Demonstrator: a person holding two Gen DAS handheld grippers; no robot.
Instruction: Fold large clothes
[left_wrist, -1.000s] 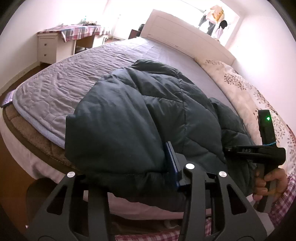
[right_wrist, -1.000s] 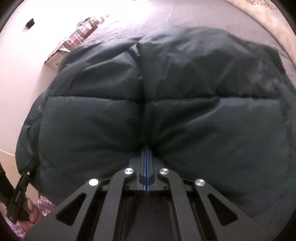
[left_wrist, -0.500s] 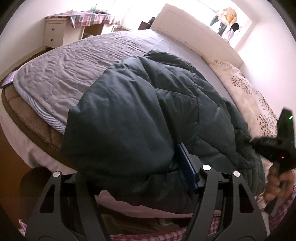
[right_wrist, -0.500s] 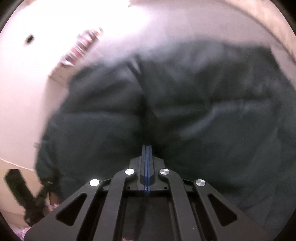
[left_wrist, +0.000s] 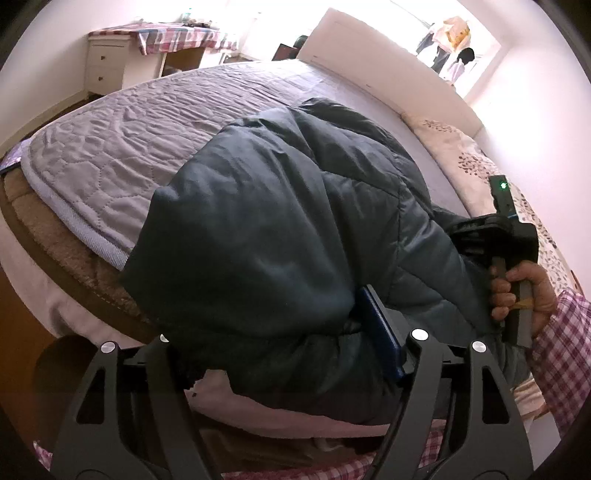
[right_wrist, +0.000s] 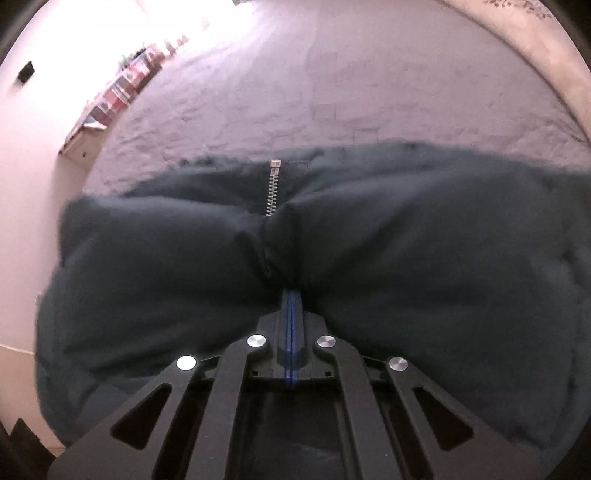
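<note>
A dark teal quilted jacket (left_wrist: 280, 221) lies bunched on the near corner of the bed. My left gripper (left_wrist: 273, 325) straddles its folded near edge. Its jaws are opening, and the blue pad (left_wrist: 376, 332) on its right finger rests against the fabric while its left finger is hidden behind the jacket. In the right wrist view my right gripper (right_wrist: 291, 299) is shut, its tips buried in a pinched seam of the jacket (right_wrist: 406, 258), below a silver zipper (right_wrist: 272, 188). From the left wrist view, a hand (left_wrist: 524, 288) holds that gripper at the jacket's right side.
A grey quilted bedspread (left_wrist: 122, 147) covers the bed, with a white headboard (left_wrist: 369, 62) behind it. A floral duvet (left_wrist: 480, 166) lies along the right side. A white desk with a checked cloth (left_wrist: 110, 62) stands at the far left. A checked sleeve (left_wrist: 561, 332) is at the right edge.
The left jaws have spread wider around the jacket's edge. The right gripper has shifted with the jacket in its grip, so that more bedspread and the zipper now show in its view.
</note>
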